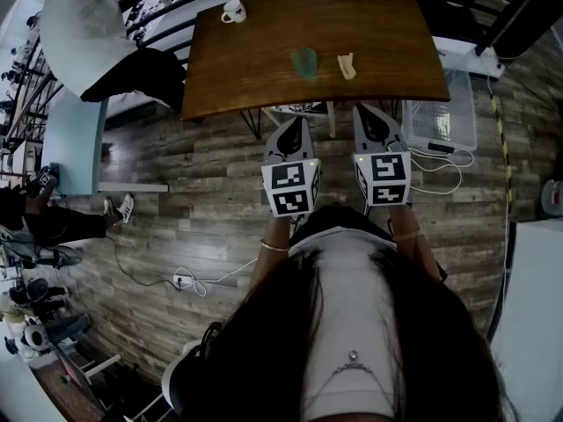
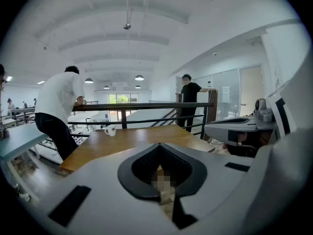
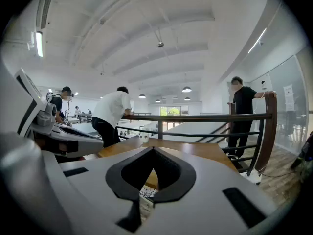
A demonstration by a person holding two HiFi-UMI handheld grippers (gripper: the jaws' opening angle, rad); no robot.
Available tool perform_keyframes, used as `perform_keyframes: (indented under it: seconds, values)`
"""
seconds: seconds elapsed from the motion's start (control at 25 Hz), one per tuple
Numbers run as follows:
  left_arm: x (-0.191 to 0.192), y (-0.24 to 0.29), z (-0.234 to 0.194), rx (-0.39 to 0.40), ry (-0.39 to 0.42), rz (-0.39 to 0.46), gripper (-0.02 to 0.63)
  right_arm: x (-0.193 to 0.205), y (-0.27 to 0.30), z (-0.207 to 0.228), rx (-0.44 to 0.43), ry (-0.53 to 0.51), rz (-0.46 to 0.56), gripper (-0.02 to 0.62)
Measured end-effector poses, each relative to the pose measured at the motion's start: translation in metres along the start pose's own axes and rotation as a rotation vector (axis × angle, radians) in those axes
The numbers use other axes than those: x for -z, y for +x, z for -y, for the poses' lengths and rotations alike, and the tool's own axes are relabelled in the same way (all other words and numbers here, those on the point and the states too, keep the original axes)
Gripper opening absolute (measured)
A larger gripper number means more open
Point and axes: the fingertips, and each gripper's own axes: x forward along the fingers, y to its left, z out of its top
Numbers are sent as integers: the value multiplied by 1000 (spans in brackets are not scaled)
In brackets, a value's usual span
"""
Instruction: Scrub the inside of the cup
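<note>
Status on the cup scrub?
Left gripper, right gripper shut, empty, short of the table. Cup untouched, far-left corner. Nothing blocking.

The bench (image 1: 378, 33) is smooth wood with a soft sheen; the cup (image 1: 233, 12) looks glossy white ceramic. The floor (image 1: 193, 192) shows rough-grained planks. The left claw (image 1: 296, 123) and right claw (image 1: 368, 112) are matt pale plastic.

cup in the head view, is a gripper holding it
No, the cup stands alone near the table's far left corner, nothing touching it.
</note>
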Motion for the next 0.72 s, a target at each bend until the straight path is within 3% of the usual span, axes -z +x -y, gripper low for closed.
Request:
perform_keyframes:
  seconds: [0.24,0.48,0.72]
  values:
    - [3,7,-2,4,-19,-15,8,2,7,2,-6,10,5,34]
    - [0,25,-4,32,3,-38,8,3,25,9,-22,116,-12,35]
    - [-1,52,-19,68,21,-59,8,2,50,16,23,93,-20,35]
